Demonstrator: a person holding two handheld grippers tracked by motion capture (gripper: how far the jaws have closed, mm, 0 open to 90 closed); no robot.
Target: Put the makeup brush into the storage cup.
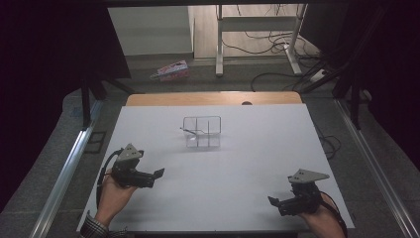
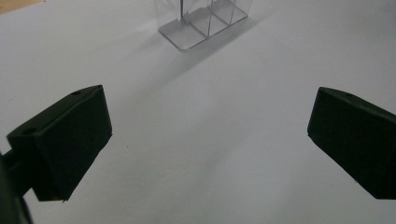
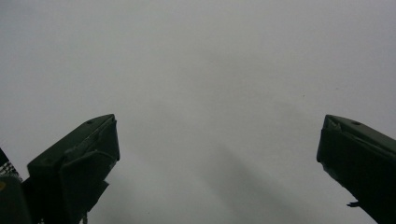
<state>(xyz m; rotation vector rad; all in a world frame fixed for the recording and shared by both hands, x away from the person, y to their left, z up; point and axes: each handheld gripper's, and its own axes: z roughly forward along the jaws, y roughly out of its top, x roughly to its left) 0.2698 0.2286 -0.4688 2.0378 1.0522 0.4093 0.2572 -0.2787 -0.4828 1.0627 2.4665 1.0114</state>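
both grippers spread wide, pinching nothing.
high view: left gripper (image 1: 157, 173) and right gripper (image 1: 272, 201) are sitting near the white table (image 1: 247, 148)'s near edge, well apart from the clear divided box (image 1: 201, 131). left gripper view: box (image 2: 205, 21) is standing ahead, bare table between. right gripper view: jaws are gaping over bare table (image 3: 210, 70).

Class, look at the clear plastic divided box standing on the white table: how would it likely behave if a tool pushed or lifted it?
The clear plastic divided box has thin see-through walls and looks empty, so it is probably light and would slide on the smooth white table. Its flat base suggests it will not roll, though a high push might tip it. Thin walls may flex or crack under a hard squeeze.
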